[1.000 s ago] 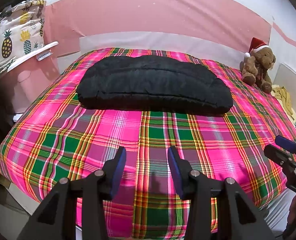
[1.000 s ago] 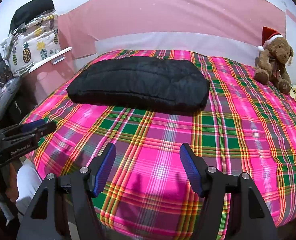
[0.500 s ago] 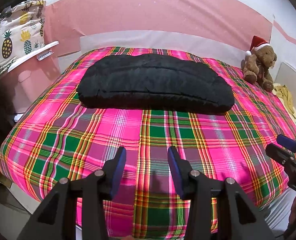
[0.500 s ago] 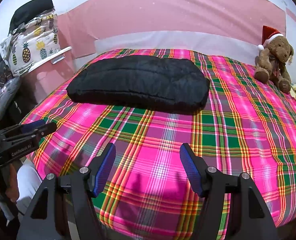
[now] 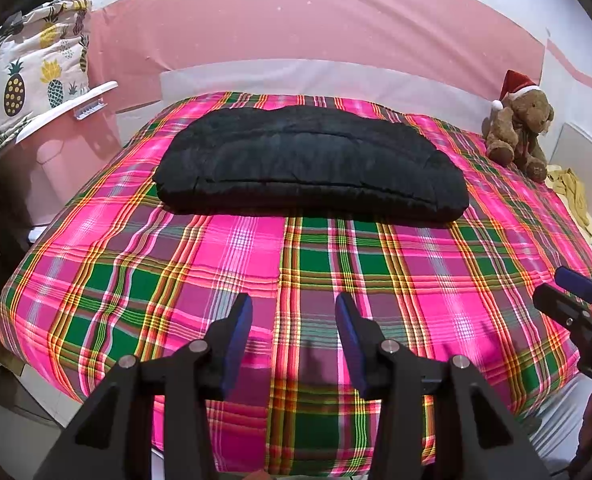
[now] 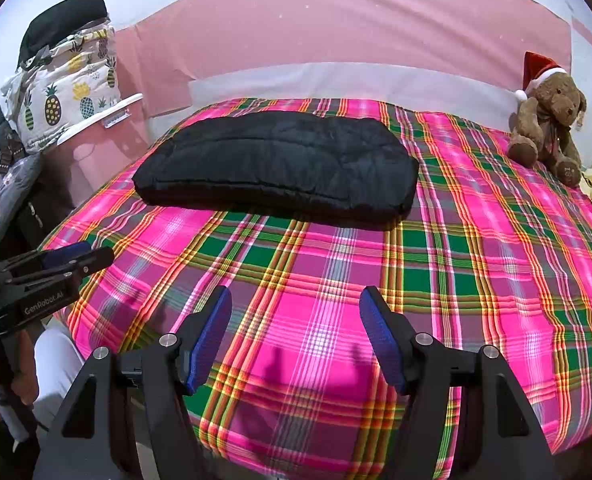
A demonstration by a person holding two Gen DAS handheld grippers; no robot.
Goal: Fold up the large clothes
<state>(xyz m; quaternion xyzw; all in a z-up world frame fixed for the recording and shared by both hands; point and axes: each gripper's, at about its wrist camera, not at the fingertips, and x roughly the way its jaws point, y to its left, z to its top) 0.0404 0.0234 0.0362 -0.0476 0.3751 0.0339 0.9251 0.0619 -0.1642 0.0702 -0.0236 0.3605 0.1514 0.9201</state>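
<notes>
Already folded into a thick black bundle: jacket (image 5: 310,162) (image 6: 275,164), lying on the far half of the bed (image 5: 231,264) (image 6: 476,240), nearer the far edge than the near one. Long axis running side to side, parallel to the far edge; folded front seam facing the near edge, ends rounding off toward the left and right edges. Closer to the left edge in the right wrist view, roughly centred in the left wrist view.

Over the near edge, clear of the jacket: left gripper (image 5: 293,334) (image 6: 75,258), blue pads parted, nothing between them; right gripper (image 6: 296,336) (image 5: 568,292), pads spread wider, likewise holding nothing. Well apart from each other, neither touching the cloth.

At the far right corner: teddy (image 5: 520,132) (image 6: 548,120) in a red hat, sitting upright. Beyond the left edge: pineapple-print bag (image 5: 19,80) (image 6: 67,92).

Against the frames of a second ago: jacket, teddy and bag unmoved; both grippers at the same spread, left camera's outlook shifted only slightly, right one's hardly at all.
</notes>
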